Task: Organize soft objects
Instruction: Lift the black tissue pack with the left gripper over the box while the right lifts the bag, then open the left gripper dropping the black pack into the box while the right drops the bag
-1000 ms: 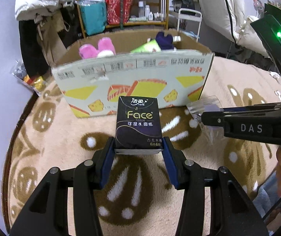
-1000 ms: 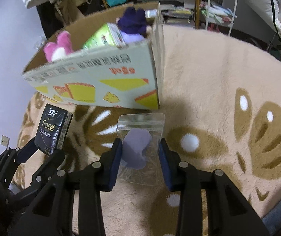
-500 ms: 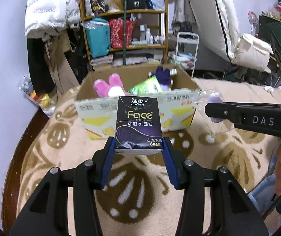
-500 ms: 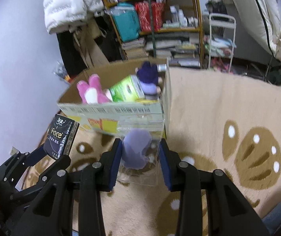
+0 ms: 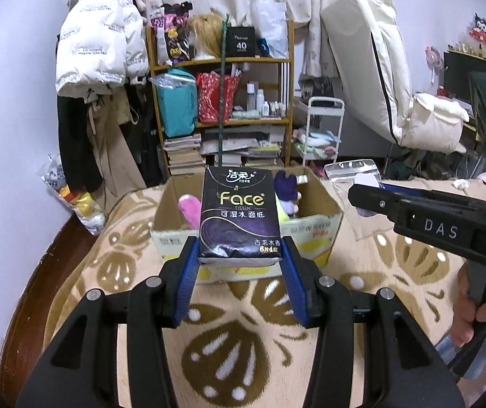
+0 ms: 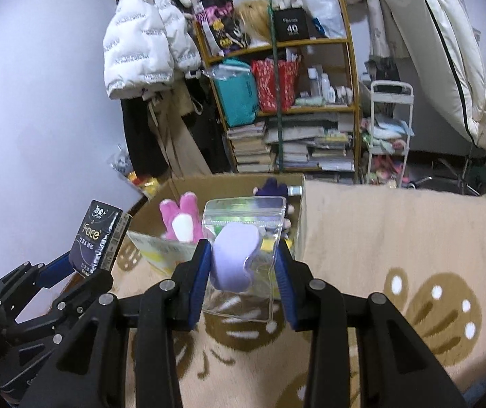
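Between the left gripper's (image 5: 240,265) jaws: black tissue pack (image 5: 240,216), pinched only at its bottom edge, standing upright, most of it above the pads. Right gripper (image 6: 241,273) jaws are closed on a clear zip bag (image 6: 243,255) with a purple sponge (image 6: 235,259) inside. Both are held in the air, with the open cardboard box (image 5: 314,234) ahead of and below the jaws; pink plush (image 6: 181,219) and other items already in it.

Risks, my read:
- Tissue pack is soft and gripped low, so it could tip or squash out of the jaws on a fast move.
- Bag film is slick; the sponge may shift inside, and the bag could slide out.
- Releasing short of the near box wall drops either onto the rug (image 5: 243,346).
- Grippers are close side by side and could clash over the box.
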